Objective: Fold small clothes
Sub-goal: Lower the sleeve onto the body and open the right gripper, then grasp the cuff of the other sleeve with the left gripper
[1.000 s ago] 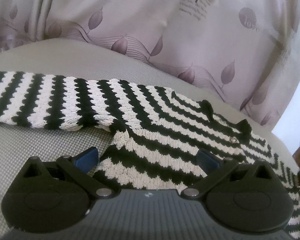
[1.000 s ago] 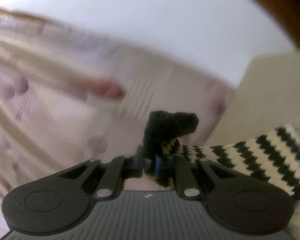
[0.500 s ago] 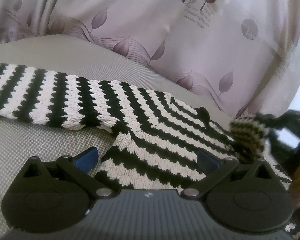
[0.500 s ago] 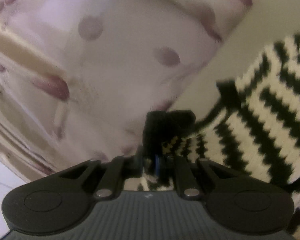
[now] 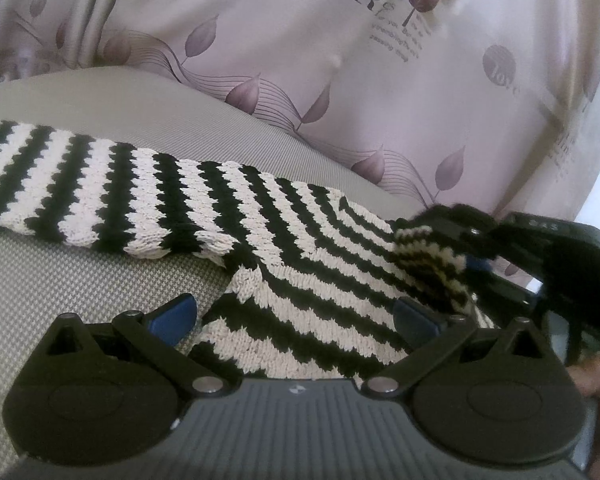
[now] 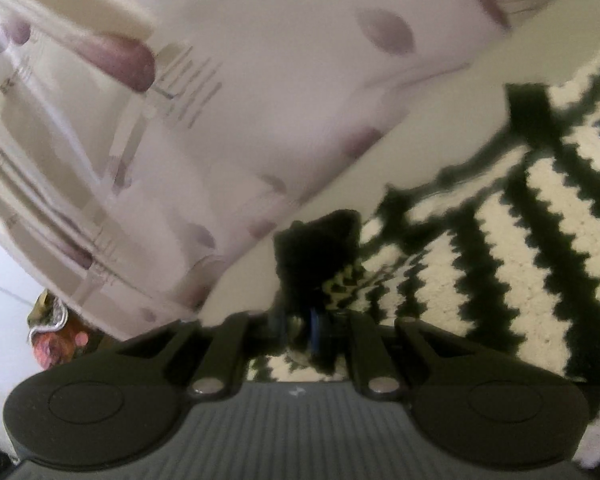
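Note:
A black-and-white striped knit sweater (image 5: 292,256) lies flat on a grey cushion (image 5: 80,288), one sleeve stretched out to the left. My left gripper (image 5: 296,316) hovers open just over the sweater's near edge, blue pads wide apart and nothing between them. My right gripper (image 6: 300,324) is shut on a black-edged fold of the sweater (image 6: 320,248), holding it above the garment's body. In the left wrist view that right gripper (image 5: 476,260) comes in from the right with the pinched striped fold (image 5: 424,248) over the sweater.
A pale curtain (image 5: 340,60) with purple leaf prints hangs right behind the cushion. A person's hand (image 5: 596,376) shows at the right edge of the left wrist view. Some colourful clutter (image 6: 52,332) sits low at the left of the right wrist view.
The right gripper has carried the pinched sweater fold leftward and down over the garment, entering the left wrist view. The left gripper has stayed in place, open.

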`<action>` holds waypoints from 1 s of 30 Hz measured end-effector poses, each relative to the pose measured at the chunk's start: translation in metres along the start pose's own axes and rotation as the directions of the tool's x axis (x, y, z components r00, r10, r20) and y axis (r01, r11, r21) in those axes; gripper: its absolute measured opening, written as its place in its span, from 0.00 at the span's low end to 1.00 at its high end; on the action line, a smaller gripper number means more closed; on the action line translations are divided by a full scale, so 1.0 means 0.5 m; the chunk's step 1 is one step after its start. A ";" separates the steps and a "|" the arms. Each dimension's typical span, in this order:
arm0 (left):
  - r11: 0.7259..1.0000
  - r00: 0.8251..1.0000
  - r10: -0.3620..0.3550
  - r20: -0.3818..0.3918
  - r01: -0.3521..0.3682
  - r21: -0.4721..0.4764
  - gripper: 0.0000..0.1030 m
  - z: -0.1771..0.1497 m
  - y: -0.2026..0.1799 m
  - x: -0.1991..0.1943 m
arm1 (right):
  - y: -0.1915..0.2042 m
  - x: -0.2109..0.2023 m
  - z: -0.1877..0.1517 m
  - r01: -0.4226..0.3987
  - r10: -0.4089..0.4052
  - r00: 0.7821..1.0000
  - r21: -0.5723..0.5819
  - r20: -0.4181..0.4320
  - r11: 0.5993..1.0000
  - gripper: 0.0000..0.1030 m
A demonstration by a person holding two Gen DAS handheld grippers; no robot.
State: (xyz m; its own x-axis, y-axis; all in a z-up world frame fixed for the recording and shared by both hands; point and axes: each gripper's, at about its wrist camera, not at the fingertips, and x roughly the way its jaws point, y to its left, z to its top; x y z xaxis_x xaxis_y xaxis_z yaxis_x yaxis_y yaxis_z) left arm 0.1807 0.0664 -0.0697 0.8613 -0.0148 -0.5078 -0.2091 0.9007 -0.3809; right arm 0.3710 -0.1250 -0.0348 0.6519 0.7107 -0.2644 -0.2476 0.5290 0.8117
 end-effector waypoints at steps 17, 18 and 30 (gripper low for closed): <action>1.000 1.000 0.004 -0.004 -0.004 0.003 1.00 0.001 -0.003 0.003 | -0.016 -0.277 -0.038 -0.167 0.165 0.986 0.054 0.032 0.985 0.77; 1.000 1.000 -0.001 -0.002 0.001 0.002 1.00 0.002 -0.002 0.001 | -0.021 -0.321 -0.049 -0.162 0.161 0.986 0.032 0.040 0.986 0.80; 0.991 0.990 0.097 0.105 -0.086 -0.107 1.00 0.088 0.153 -0.204 | -0.065 -0.783 -0.231 0.350 -0.263 0.911 -0.260 0.317 0.900 0.85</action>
State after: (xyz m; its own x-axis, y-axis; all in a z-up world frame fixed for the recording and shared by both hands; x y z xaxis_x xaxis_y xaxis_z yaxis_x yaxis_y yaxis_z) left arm 0.0974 0.1561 -0.0130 0.8809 0.1185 -0.4582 -0.3306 0.8468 -0.4166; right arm 0.0410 -0.3667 -0.0180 0.8862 0.3615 -0.2897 -0.1807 0.8456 0.5023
